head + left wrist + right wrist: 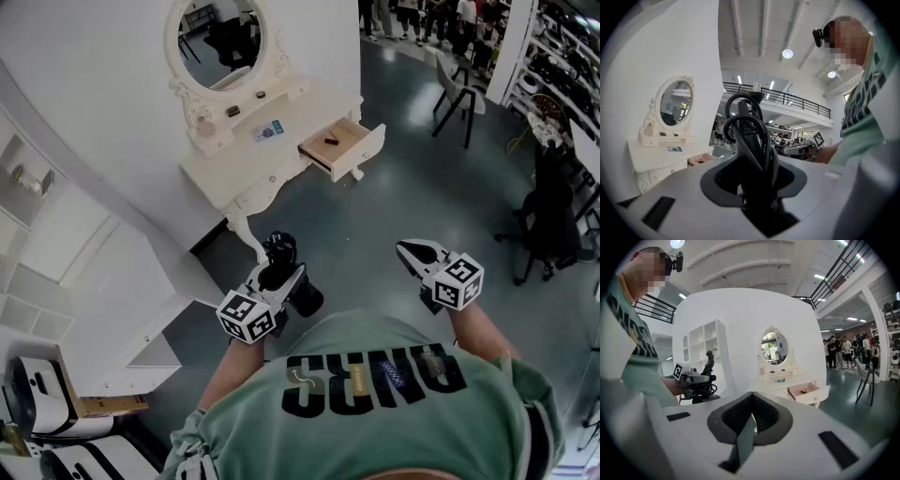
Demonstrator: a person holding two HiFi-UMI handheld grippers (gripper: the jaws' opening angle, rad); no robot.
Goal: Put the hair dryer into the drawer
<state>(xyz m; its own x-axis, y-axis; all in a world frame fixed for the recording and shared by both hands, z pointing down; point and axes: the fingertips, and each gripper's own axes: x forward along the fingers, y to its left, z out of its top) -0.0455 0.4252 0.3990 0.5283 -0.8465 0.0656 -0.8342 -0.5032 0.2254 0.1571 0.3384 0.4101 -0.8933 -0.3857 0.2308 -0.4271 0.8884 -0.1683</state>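
Note:
A black hair dryer with its cord wound round it sits in my left gripper, which is shut on it at chest height. In the left gripper view the hair dryer rises between the jaws and fills the middle. The open drawer sticks out of the white dressing table well ahead of both grippers. My right gripper hangs to the right, shut, with nothing in it; its pads meet edge to edge. The right gripper view also shows the drawer.
A small dark thing lies in the drawer. An oval mirror stands on the table. White cabinets line the left wall. A chair and a black office chair stand to the right; people stand far back.

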